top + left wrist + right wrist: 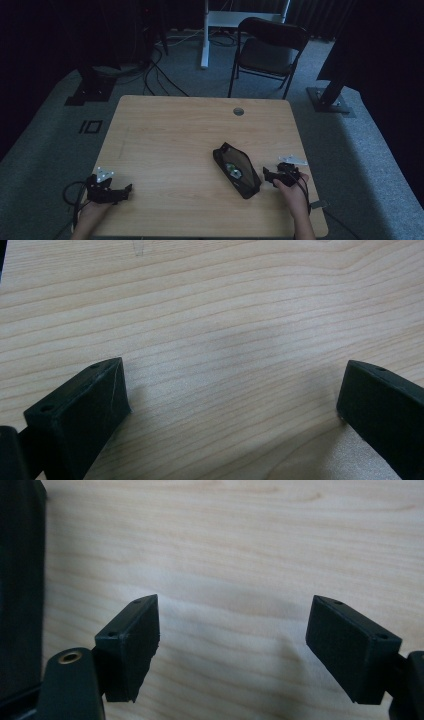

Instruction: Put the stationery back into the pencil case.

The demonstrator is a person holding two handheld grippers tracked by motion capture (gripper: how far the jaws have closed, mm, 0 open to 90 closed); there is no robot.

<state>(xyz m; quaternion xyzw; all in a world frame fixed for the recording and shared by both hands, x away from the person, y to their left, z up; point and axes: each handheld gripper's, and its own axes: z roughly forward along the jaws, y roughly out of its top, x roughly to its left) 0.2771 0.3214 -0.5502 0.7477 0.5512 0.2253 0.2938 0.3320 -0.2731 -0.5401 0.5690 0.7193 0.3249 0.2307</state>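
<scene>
Pouch (237,170) just left of right gripper (268,175), apart

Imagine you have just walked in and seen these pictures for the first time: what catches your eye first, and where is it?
First comes the black pouch, lying at an angle on the right half of the pale wooden table, with something shiny showing on it. Next come the two hand-held tools at the near edge: the left gripper at the left corner and the right gripper just right of the pouch, both with jaws wide open over bare wood. Behind the table stands a dark folding chair.
</scene>
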